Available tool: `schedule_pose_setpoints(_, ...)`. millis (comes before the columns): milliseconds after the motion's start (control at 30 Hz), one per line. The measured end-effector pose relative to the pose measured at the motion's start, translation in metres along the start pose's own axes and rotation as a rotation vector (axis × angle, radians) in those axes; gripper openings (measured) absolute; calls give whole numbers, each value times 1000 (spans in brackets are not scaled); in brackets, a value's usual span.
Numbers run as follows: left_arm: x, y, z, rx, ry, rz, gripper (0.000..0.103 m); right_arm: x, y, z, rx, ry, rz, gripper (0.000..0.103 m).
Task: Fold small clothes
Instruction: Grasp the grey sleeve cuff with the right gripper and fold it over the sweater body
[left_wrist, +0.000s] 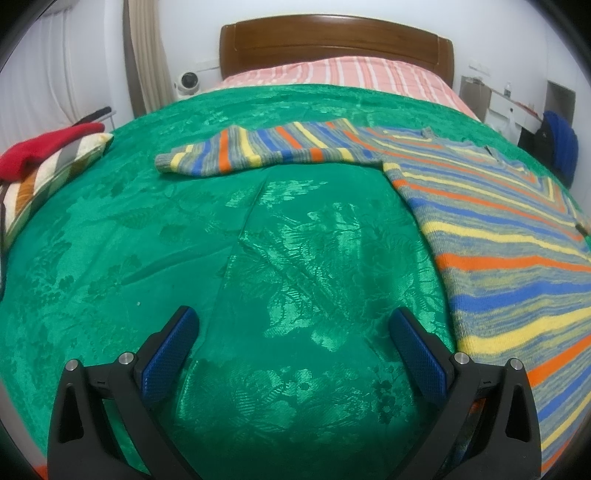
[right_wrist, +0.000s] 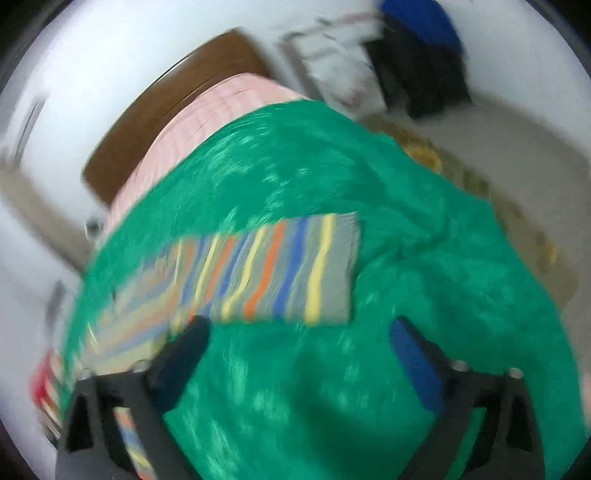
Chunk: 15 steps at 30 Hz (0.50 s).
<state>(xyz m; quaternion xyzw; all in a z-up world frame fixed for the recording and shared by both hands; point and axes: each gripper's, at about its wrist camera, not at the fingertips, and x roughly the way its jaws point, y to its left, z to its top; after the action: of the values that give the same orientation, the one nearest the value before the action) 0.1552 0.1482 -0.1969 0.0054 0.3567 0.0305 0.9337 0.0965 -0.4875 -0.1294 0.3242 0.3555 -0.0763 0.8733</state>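
Note:
A striped knitted sweater (left_wrist: 498, 236) in grey, blue, orange and yellow lies flat on the green bedspread (left_wrist: 207, 229). Its body fills the right of the left wrist view and one sleeve (left_wrist: 266, 149) stretches out to the left. My left gripper (left_wrist: 293, 323) hovers open over bare bedspread, left of the sweater's hem, with nothing between its blue pads. The right wrist view is blurred and tilted. There the other sleeve (right_wrist: 280, 269) lies just beyond my right gripper (right_wrist: 299, 332), whose jaws stand wide apart over the bedspread (right_wrist: 424, 240) and hold nothing.
A wooden headboard (left_wrist: 336, 44) and a pink striped sheet (left_wrist: 347, 75) close off the far end of the bed. A checked pillow (left_wrist: 55, 170) with a red cloth (left_wrist: 40, 147) on it lies at the left edge. Dark and blue items (left_wrist: 557, 147) stand beside the bed on the right.

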Motion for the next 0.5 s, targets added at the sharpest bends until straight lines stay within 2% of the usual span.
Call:
schedule_pose_setpoints(67, 0, 0, 0, 1, -2, 0, 103, 13, -14, 16, 92, 16, 39, 78)
schedule_pose_setpoints(133, 1, 0, -1, 2, -4, 0, 103, 30, -21, 28, 135, 44, 55, 76)
schedule_pose_setpoints(233, 1, -1, -1, 3, -6, 2, 103, 55, -28, 30, 194, 139, -7, 69)
schedule_pose_setpoints(267, 0, -1, -2, 3, -7, 3, 103, 59, -28, 30, 194, 144, -22, 66)
schedule_pose_setpoints(333, 0, -1, -2, 4, -8, 4, 103, 63, -19, 32, 130, 154, -62, 43)
schedule_pose_setpoints(367, 0, -1, -2, 4, -7, 3, 103, 64, -15, 35, 91, 163, -81, 6)
schedule_pose_setpoints(433, 0, -1, -2, 3, -7, 3, 103, 65, -1, 38, 38, 180, -99, 3)
schedule_pose_setpoints(500, 1, -1, -2, 4, -7, 3, 103, 57, 22, 46, -31, 147, -101, 3)
